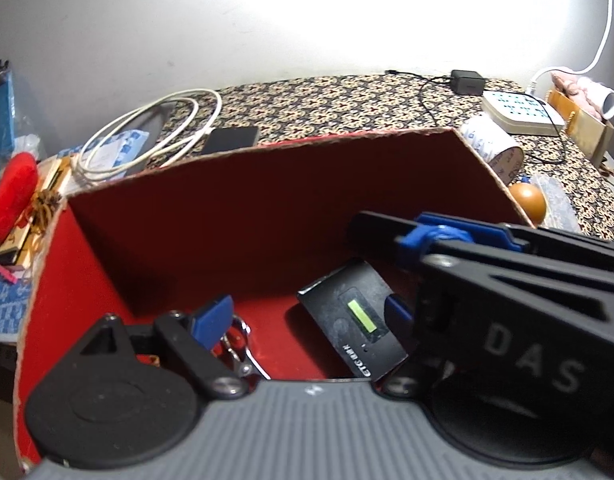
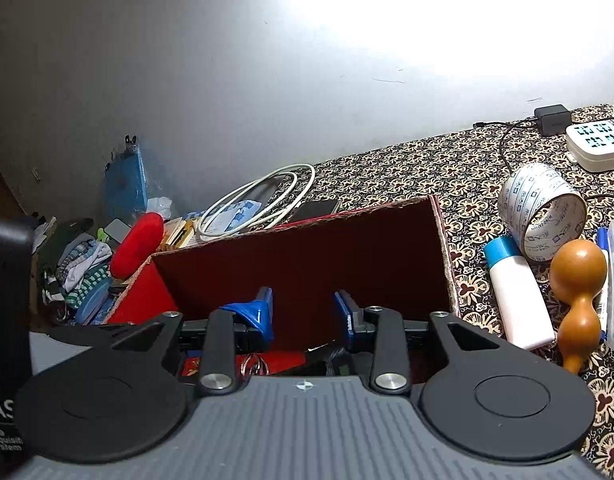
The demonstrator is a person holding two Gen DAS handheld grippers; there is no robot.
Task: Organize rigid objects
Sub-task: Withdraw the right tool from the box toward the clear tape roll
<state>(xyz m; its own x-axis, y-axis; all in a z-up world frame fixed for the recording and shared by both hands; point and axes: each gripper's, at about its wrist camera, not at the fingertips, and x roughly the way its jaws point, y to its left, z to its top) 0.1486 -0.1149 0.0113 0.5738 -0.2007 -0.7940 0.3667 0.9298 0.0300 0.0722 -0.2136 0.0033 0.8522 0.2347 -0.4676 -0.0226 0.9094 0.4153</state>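
Both the left gripper [image 1: 303, 316] and right gripper [image 2: 303, 308] stand empty-jawed over the red box [image 1: 227, 216], their bodies half-hiding the black device [image 1: 355, 320] and metal ring [image 1: 239, 344] inside.

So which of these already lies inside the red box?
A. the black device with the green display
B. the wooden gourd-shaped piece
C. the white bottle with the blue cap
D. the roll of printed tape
A: the black device with the green display lies on the floor of the red box, while the other three sit outside on the patterned cloth.
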